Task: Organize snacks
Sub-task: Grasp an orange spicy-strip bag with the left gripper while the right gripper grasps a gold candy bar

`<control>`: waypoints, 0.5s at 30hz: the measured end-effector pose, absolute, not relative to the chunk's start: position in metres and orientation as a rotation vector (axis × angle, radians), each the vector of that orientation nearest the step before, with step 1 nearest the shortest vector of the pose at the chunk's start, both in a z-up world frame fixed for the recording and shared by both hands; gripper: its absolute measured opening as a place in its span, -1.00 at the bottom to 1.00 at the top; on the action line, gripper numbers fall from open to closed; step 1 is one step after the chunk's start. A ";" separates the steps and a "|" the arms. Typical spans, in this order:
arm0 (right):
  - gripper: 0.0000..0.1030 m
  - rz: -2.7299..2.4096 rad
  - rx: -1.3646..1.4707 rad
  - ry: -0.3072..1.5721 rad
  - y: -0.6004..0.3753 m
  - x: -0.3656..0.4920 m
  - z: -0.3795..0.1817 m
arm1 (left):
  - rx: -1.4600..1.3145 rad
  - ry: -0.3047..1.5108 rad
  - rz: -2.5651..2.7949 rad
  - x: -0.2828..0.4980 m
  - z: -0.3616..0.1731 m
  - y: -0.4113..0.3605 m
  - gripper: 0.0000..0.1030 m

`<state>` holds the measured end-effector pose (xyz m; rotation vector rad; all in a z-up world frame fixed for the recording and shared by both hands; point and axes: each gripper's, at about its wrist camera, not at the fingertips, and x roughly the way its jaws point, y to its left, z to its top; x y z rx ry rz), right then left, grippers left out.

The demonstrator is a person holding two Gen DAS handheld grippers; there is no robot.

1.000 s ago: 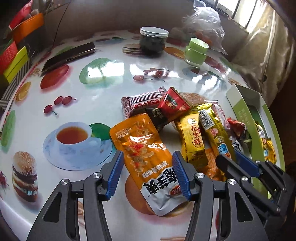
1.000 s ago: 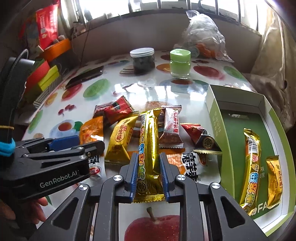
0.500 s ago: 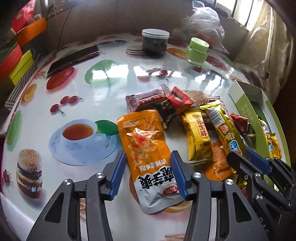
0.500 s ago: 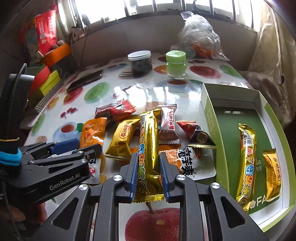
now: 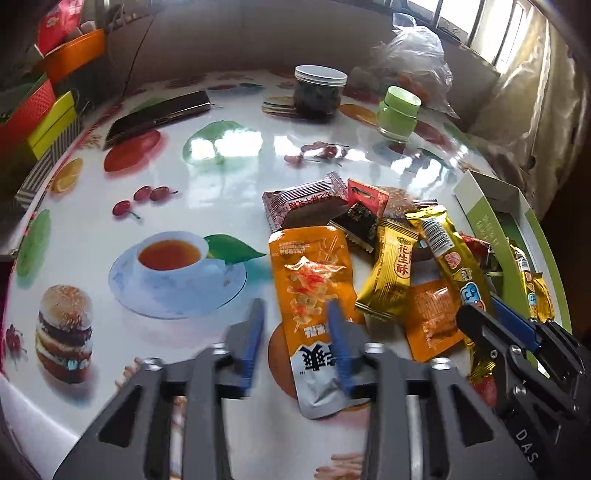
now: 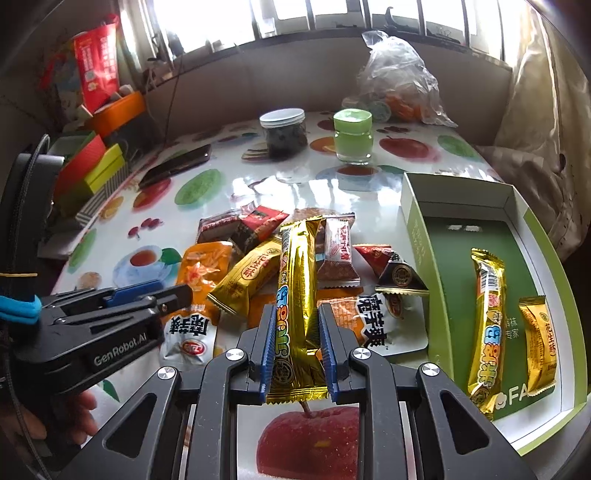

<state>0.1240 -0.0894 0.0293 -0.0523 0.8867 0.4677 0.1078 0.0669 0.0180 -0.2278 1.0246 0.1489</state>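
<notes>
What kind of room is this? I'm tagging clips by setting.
Probably a home dining or living corner, not a lab. The round table wears a glossy cloth printed with fruit and teacups, household jars and a tied plastic bag stand near a barred window, and snack packets lie loose.

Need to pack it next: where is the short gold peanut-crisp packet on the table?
Right wrist view: gold peanut-crisp packet lies left of centre, between the orange pouch and the long gold bar.
</notes>
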 end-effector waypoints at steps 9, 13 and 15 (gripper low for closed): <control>-0.58 0.455 -0.032 0.886 -0.101 0.122 0.030 | -0.159 1.079 0.136 0.111 0.009 0.044 0.00; -0.58 0.454 -0.028 0.887 -0.102 0.122 0.030 | -0.145 1.071 0.149 0.109 0.008 0.042 0.01; -0.58 0.454 -0.028 0.886 -0.102 0.121 0.030 | -0.139 1.063 0.143 0.108 0.008 0.042 0.01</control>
